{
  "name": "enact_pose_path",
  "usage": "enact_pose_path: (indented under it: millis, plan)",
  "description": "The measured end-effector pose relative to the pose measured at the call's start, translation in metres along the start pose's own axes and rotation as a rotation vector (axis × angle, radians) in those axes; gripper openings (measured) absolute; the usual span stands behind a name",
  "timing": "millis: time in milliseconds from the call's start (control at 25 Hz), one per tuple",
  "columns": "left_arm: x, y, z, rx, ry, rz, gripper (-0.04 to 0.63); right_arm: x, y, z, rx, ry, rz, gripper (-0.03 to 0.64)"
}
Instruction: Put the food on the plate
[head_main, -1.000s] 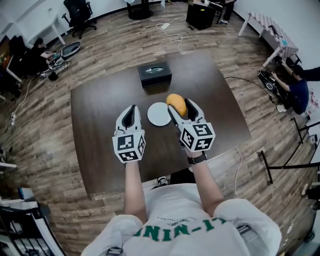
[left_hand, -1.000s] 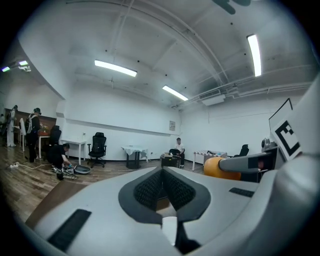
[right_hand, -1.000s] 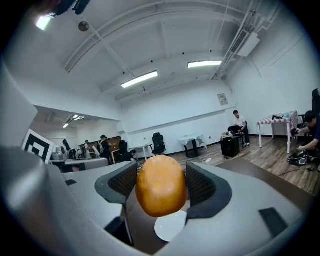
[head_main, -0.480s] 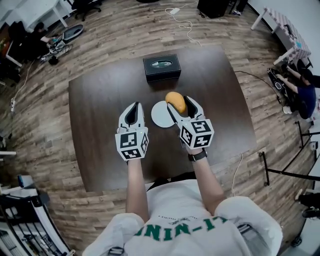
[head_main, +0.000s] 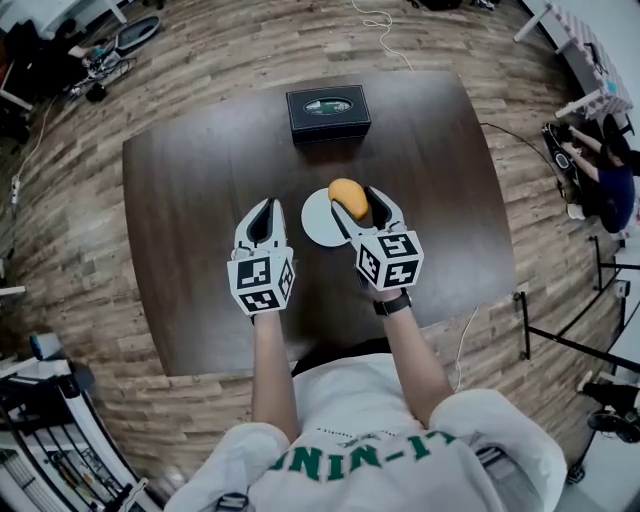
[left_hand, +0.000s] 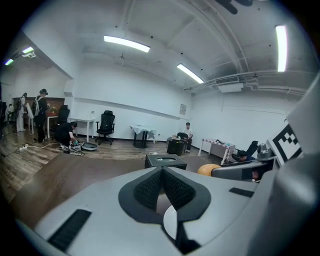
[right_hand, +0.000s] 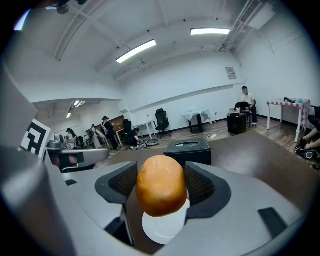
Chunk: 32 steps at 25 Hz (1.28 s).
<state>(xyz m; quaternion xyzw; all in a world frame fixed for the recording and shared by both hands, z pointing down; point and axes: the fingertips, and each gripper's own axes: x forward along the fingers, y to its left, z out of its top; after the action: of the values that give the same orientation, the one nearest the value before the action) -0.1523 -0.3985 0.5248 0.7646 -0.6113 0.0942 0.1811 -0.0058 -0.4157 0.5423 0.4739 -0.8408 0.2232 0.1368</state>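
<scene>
While above plate (head_main: 316, 226), bun (head_main: 347, 196) in right gripper (head_main: 357, 204); black box (head_main: 328, 113) beyond.

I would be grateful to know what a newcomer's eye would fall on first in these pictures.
First, the rounded golden-brown food clamped between the jaws of the right gripper, held over the white plate at the middle of the dark table. Next, the left gripper, shut and empty, just left of the plate, and the black box near the table's far edge.
</scene>
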Motion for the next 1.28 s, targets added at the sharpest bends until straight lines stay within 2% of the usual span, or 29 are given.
enact_pose_path:
  millis: [560, 760, 1040, 1160, 1280]
  plan:
    - [0.039, 0.021, -0.052, -0.049, 0.095, 0.001, 0.012, 0.056, -0.023, -0.067, 0.061, 0.15, -0.019, 0.31]
    - [0.048, 0.026, -0.072, -0.092, 0.129, 0.006, 0.014, 0.065, -0.026, -0.086, 0.077, 0.184, -0.018, 0.31]
    - [0.06, 0.024, -0.094, -0.103, 0.169, 0.004, 0.014, 0.078, -0.034, -0.106, 0.091, 0.213, -0.011, 0.31]
    - [0.062, 0.022, -0.101, -0.107, 0.184, 0.004, 0.014, 0.082, -0.034, -0.112, 0.07, 0.226, -0.01, 0.31]
    - [0.068, 0.02, -0.104, -0.113, 0.191, 0.003, 0.012, 0.087, -0.035, -0.113, -0.002, 0.238, -0.018, 0.31]
